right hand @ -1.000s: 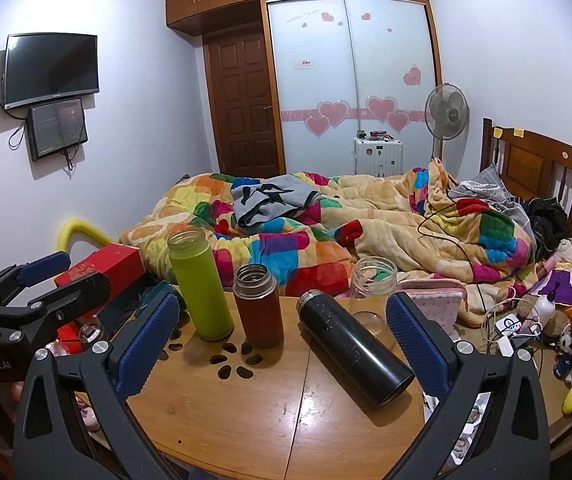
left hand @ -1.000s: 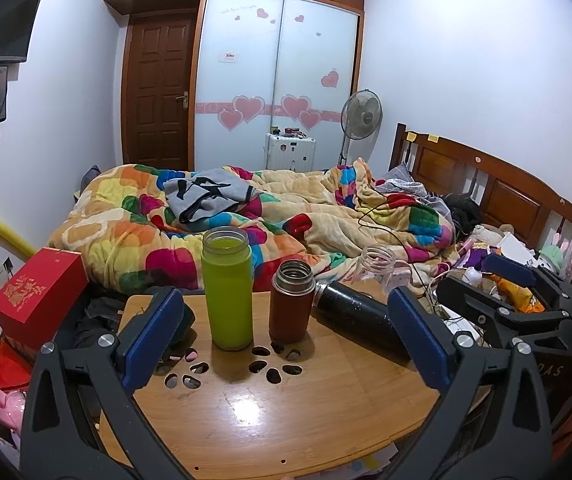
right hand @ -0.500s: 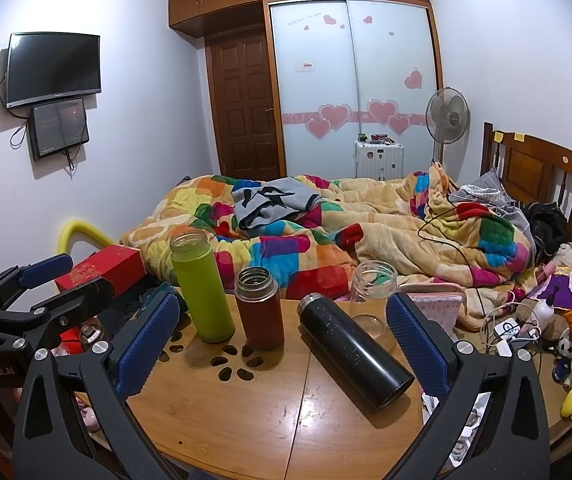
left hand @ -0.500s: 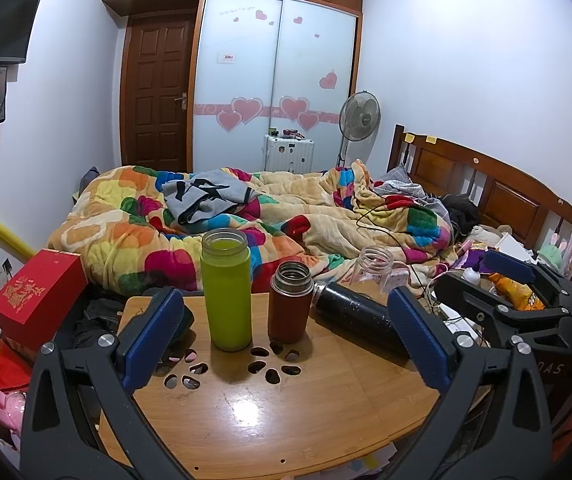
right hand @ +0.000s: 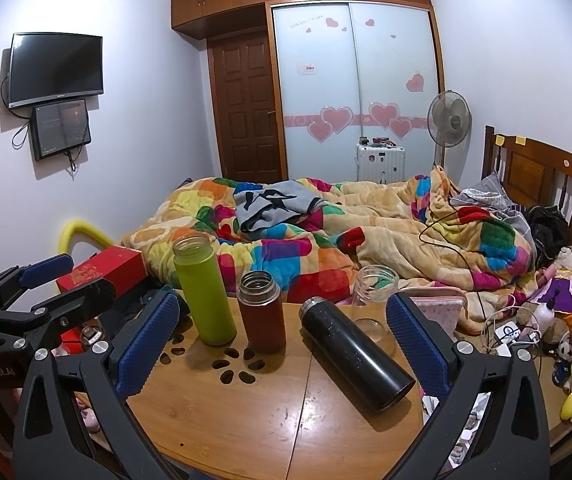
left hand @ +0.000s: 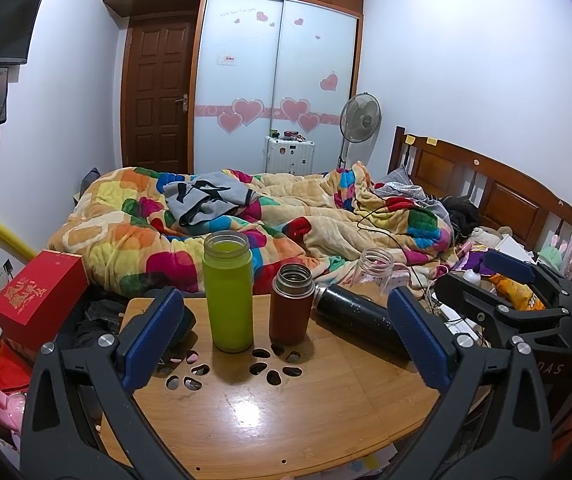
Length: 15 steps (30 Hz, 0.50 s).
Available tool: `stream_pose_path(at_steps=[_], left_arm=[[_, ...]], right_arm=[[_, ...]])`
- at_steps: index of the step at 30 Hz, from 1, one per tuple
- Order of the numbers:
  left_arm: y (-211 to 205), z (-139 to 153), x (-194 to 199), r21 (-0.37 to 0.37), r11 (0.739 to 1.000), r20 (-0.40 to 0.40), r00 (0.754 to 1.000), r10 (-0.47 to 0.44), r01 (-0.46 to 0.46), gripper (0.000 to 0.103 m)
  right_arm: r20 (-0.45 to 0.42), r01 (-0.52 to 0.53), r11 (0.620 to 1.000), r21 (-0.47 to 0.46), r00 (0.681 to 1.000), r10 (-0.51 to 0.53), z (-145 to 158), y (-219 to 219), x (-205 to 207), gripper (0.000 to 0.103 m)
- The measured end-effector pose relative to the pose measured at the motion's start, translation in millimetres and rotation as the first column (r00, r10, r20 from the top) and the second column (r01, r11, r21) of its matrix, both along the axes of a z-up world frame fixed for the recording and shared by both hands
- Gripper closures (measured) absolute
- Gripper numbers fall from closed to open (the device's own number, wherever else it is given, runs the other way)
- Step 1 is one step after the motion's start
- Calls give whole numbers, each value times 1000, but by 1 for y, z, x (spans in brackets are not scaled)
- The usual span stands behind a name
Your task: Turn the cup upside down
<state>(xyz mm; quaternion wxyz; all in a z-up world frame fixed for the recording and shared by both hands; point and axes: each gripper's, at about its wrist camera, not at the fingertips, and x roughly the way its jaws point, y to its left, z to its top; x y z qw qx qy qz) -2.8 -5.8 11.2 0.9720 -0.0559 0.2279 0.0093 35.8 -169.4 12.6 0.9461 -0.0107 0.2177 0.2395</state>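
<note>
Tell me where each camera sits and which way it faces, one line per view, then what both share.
Left wrist: on the left claw, facing across the table toward the bed; its own blue pads and the right claw show.
Right wrist: on the right claw, facing likewise; the left claw shows at left.
Shared: green cup, brown cup, black cup lying down, glass jar.

— What do the surfaces look like from where you sit?

— I see a wooden table [right hand: 245,412], varnished and glossy. The green bottle [right hand: 203,292] looks matt, the brown one [right hand: 262,318] has a bare metal neck, and the black flask [right hand: 356,354] is a scuffed satin black.

— And your tools?

— My fingers [right hand: 147,344] carry blue pads with a rough, knurled texture on smooth black plastic. I see a clear glass jar [right hand: 374,300] and a fleecy cloth blanket [right hand: 386,236].
</note>
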Motion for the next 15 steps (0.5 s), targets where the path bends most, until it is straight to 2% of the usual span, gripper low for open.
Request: stream_pose_path(at_steps=[15], left_arm=[[-1,1,0,1,1000,-1,1000,-2,2,0]], right_arm=[[-1,-2,1000,1,1000,2,-1,0,-1,0]])
